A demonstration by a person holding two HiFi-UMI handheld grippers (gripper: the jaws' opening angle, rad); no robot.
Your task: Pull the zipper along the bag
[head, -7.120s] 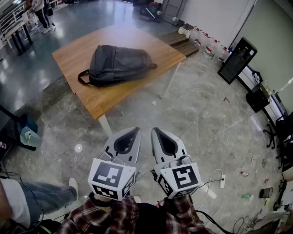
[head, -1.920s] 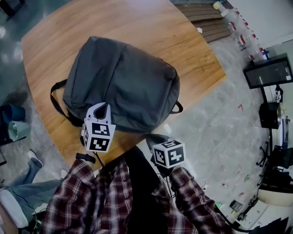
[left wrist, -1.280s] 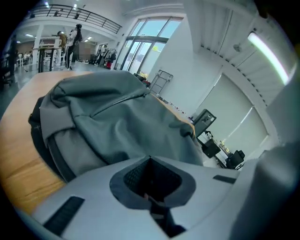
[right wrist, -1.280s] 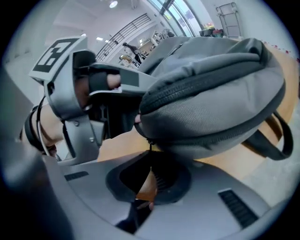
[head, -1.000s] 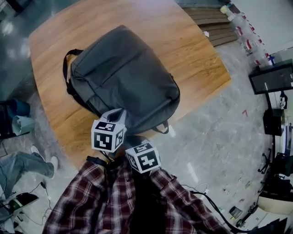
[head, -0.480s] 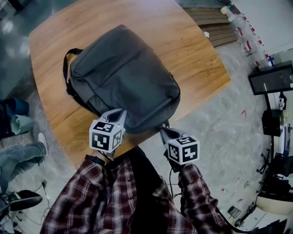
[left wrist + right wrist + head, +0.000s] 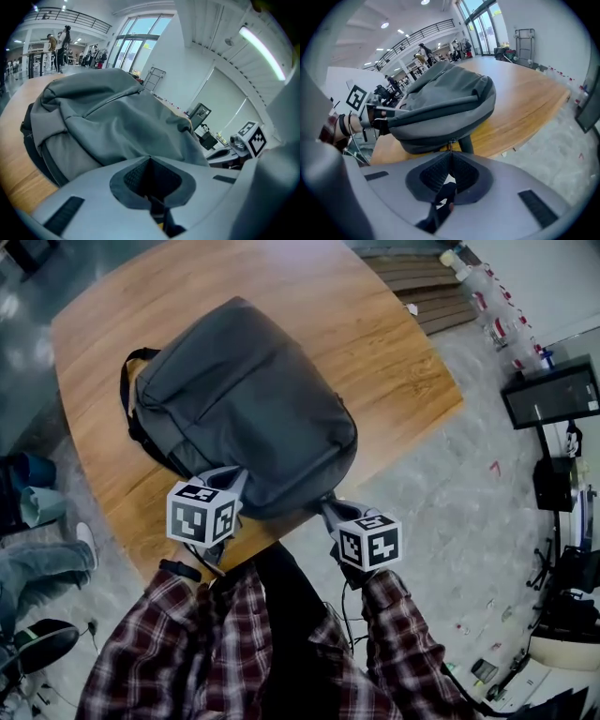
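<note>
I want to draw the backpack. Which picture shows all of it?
The head view: it looks down on the whole grey fabric backpack. The left gripper view shows only its near side close up; the right gripper view only one end.

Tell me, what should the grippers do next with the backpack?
Probably draw the right hand-held gripper slowly sideways along the edge of the backpack. Its jaws look shut on the small zipper pull at the near edge, and the left hand-held gripper seems to pinch the fabric, steadying the bag.
</note>
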